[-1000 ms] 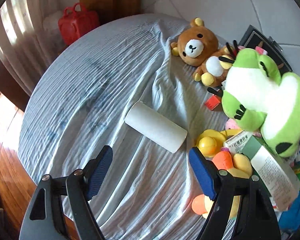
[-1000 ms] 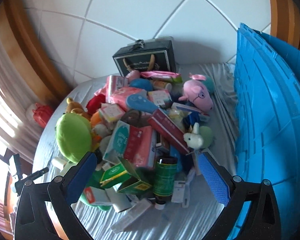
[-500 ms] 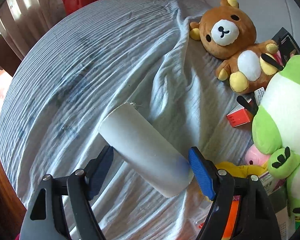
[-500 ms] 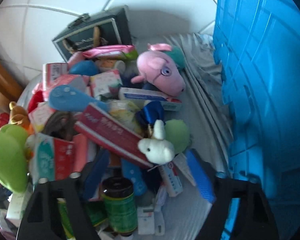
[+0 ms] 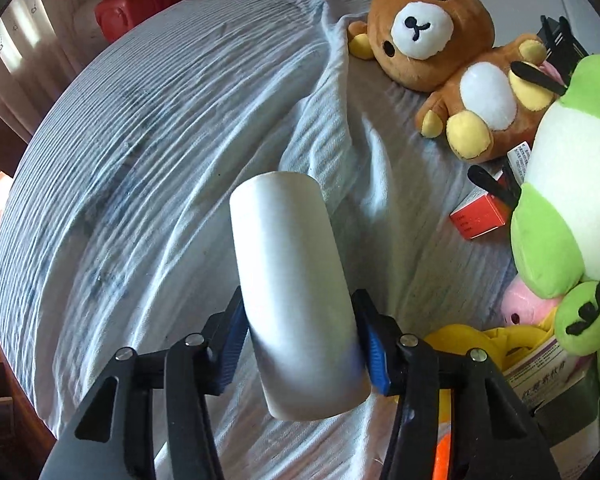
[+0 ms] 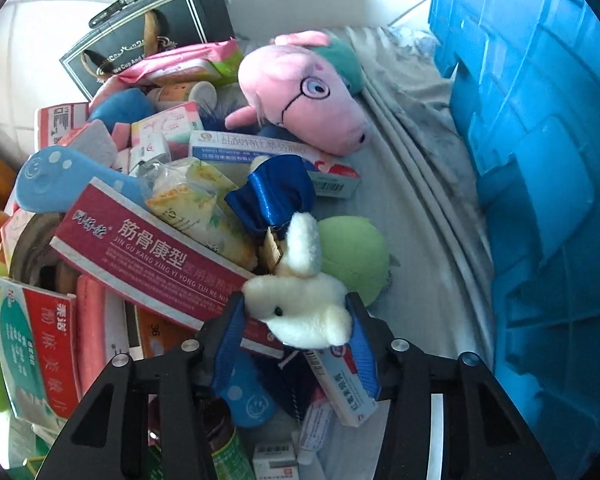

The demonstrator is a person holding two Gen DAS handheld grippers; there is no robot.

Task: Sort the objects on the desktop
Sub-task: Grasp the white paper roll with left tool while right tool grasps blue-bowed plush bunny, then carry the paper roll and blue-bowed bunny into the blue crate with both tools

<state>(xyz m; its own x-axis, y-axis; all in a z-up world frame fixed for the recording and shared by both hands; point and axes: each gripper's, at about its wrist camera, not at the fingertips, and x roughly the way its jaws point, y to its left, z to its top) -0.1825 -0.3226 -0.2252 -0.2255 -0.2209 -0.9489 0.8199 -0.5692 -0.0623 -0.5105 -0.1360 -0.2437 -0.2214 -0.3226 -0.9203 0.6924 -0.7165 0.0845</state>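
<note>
Left gripper (image 5: 298, 340): jaws just closing, now narrowed onto white cylinder (image 5: 292, 280), blue pads against both flanks near its close end. Judged gripped, or nearly so; no gap visible at either pad. Cylinder lying on wrinkled pale cloth (image 5: 140, 160), long axis running straight away from gripper, so jaws cross it squarely. Far end pointing toward brown bear plush (image 5: 432, 32). Beyond cylinder to right: small red box (image 5: 478, 216), green frog plush (image 5: 560, 184), yellow toy (image 5: 472, 340) just beside right pad.

Right gripper (image 6: 296, 320): jaws just closing, now narrow around small white plush animal (image 6: 300, 300). Pads touching its fluffy sides; firmness of grip not possible to tell, soft body gives. Plush sitting on top of pile, resting against red carton (image 6: 148, 256), its long ear standing up and away from gripper toward blue satin bow (image 6: 272, 196). Green ball-shaped plush (image 6: 352, 256) just behind plush on right. Pink pig plush (image 6: 300, 92) farther back; blue crate (image 6: 540, 160) well to right of plush.

Relation governing next move: each target already directly between own jaws, none left to reach for. Likely next: lift straight up. Risks: cylinder smooth, held near one end, may pivot downward; plush may drag bow along if attached.
</note>
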